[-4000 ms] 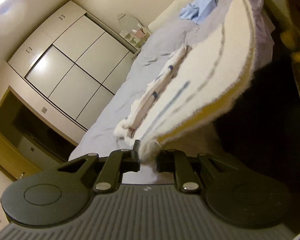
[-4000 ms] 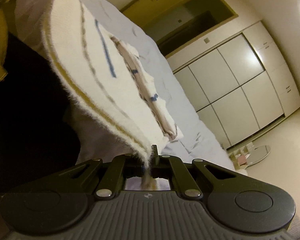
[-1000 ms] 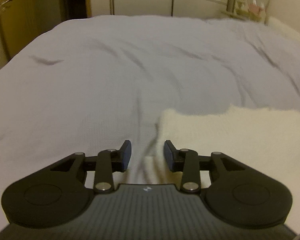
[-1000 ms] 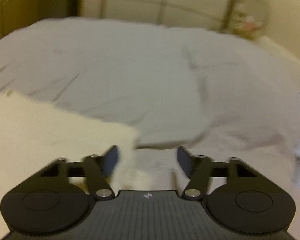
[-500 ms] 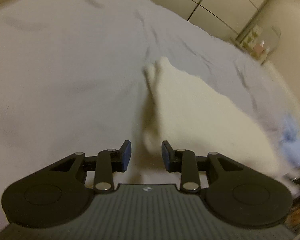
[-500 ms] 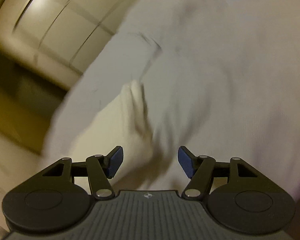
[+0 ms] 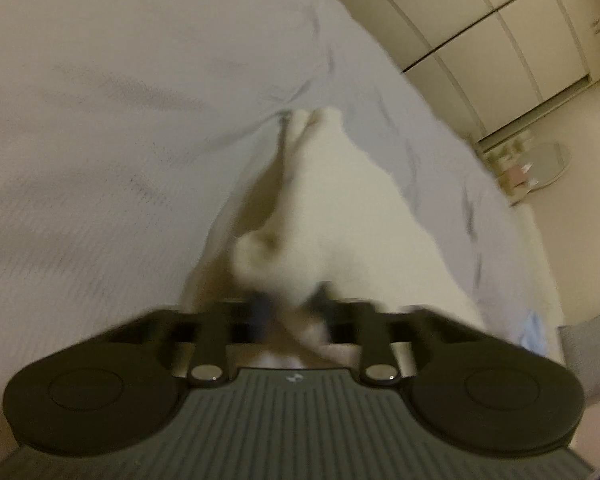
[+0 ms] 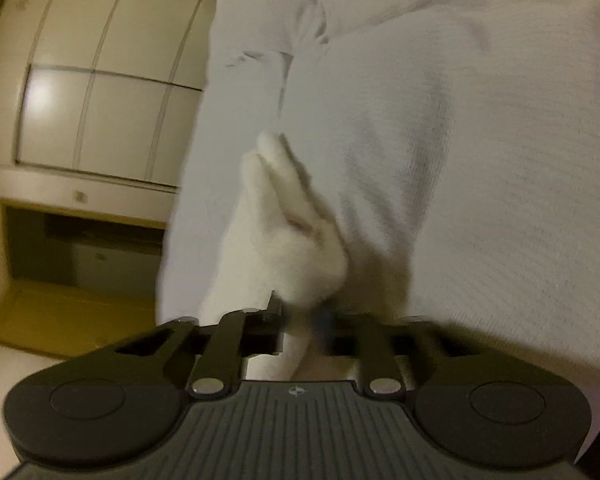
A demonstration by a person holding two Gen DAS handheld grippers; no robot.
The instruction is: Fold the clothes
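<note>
Cream fleecy fabric is what both views are showing: a folded garment (image 7: 340, 216) lying on the bed (image 7: 100, 120), bunched up thick at the near ends where each tool is meeting it. In the left wrist view the left gripper (image 7: 290, 314) is sitting right at one near corner, with cloth filling the gap between its jaws, so it looks like they're closing on the garment, though motion blur is smearing the tips and I wouldn't swear to how tight the pinch is. In the right wrist view the right gripper (image 8: 302, 322) is doing much the same at the opposite end: a fat lump of the same cream cloth (image 8: 284, 240) is running down between the jaws, which are sitting close together on it, so I'm reading that as gripping too.

As for progress, the piece is already looking doubled over, since layered edges are showing at the far tip in both views, so at least one fold seems done. My guess is the two grabs are setting up another fold or a lift, meaning the job is partway along rather than finished. I can't tell how neat the stack is.

Further out, the pale grey bedsheet is wrinkling around the garment, a bit of light blue cloth (image 7: 534, 330) is peeking out at the right, and white wardrobe doors (image 7: 480, 28) are standing behind the bed.
</note>
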